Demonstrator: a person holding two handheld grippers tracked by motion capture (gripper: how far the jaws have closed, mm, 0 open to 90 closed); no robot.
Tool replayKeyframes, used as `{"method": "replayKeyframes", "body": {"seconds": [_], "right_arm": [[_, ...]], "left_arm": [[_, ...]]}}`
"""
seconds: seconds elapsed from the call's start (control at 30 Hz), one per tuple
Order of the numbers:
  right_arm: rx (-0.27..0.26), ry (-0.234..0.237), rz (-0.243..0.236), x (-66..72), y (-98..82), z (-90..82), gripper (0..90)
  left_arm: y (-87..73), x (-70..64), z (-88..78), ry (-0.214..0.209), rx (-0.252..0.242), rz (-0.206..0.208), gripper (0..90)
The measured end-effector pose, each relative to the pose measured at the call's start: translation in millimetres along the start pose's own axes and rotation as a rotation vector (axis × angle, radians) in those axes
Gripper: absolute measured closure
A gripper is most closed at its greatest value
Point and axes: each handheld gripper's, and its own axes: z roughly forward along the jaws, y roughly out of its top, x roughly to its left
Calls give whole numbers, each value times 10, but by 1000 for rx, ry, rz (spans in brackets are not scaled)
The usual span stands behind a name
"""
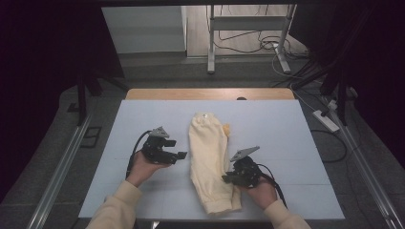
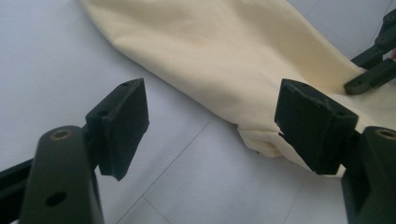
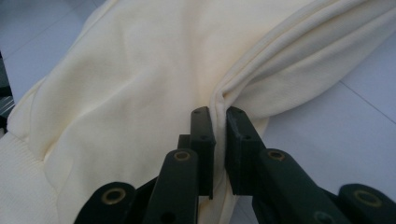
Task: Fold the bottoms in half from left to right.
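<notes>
High view: fixed above the near edge of the desk (image 1: 143,109), facing forward and down, far off. Left gripper view: low, close, looking across the cream garment (image 2: 233,51). Right gripper view: closer still, pressed against that garment (image 3: 130,79). Shared by all three: the garment (image 1: 207,157).

Cream garment (image 1: 208,152), black tools, pale blue table (image 1: 286,138).
</notes>
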Motion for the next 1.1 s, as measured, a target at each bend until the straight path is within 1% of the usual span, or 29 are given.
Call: {"method": "replayKeyframes", "body": {"seconds": [0.07, 0.23, 0.3, 0.4, 0.57, 0.77, 0.8, 0.83, 0.9, 0.93, 1.0, 1.07, 1.1], "right_arm": [[3, -7, -1, -18, -11, -15, 816], [18, -43, -6, -82, -45, -57, 817], [17, -43, 9, -121, -60, -78, 817], [19, -49, 16, -159, -79, -96, 812], [17, -61, -1, -144, -85, -104, 808], [23, -49, 15, -179, -95, -124, 816], [25, -48, 12, -177, -99, -125, 802], [29, -47, 10, -171, -104, -126, 759], [30, -51, 9, -160, -117, -156, 629], [18, -57, 19, -152, -136, -187, 579], [-2, -37, 53, -140, -187, -268, 517], [-6, -30, 76, -108, -235, -333, 471], [-6, -29, 77, -89, -260, -350, 456]], "left_arm": [[1, 2, -6, 0, -1, 1, 257], [-1, 10, -12, 2, -3, -3, 257], [-1, 9, -13, 2, -3, -1, 256], [1, 4, -13, 2, -2, 1, 256], [2, 4, -13, 2, -3, 1, 256], [0, 3, -22, 4, -5, -1, 256], [0, 3, -24, 4, -5, -2, 256], [0, 4, -25, 4, -5, -2, 256], [-2, 6, -24, 4, -6, -3, 256], [-2, 7, -25, 4, -4, -3, 256], [-2, 7, -26, 5, -6, -3, 256], [0, 6, -27, 5, -6, -2, 256], [1, 6, -27, 5, -6, -2, 256]]}}
